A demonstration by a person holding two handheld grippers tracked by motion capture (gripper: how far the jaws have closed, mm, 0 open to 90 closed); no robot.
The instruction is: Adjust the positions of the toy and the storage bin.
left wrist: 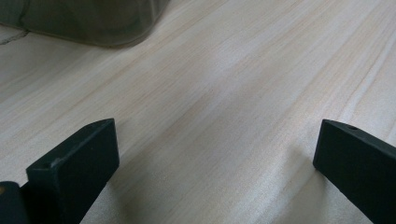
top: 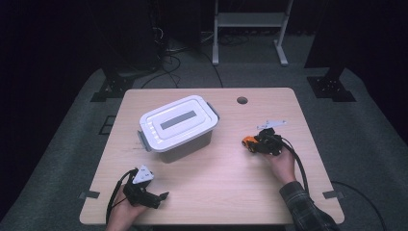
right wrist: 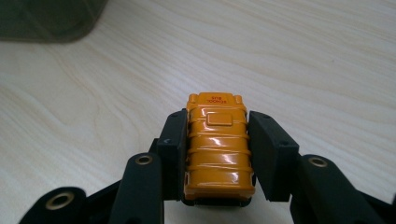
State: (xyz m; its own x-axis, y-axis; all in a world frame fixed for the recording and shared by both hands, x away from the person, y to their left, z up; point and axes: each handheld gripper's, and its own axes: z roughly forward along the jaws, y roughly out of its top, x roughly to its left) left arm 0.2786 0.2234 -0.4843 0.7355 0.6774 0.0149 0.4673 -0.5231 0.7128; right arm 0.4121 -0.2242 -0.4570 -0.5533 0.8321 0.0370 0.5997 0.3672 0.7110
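At about three o'clock on the desk (top: 202, 192), well apart from the lidded white storage box (top: 179, 126) near the centre, the small orange toy bus (right wrist: 217, 149) sits clamped in the right tongs (top: 254, 143) — jaws closed flat against its two long sides, roof up. It looks light, rigid and glossy, so likely slippery; the flat flanks seem the soundest place to grip. The left tongs (top: 161, 197), down at seven o'clock, gape wide over bare wood — holding and touching nothing.
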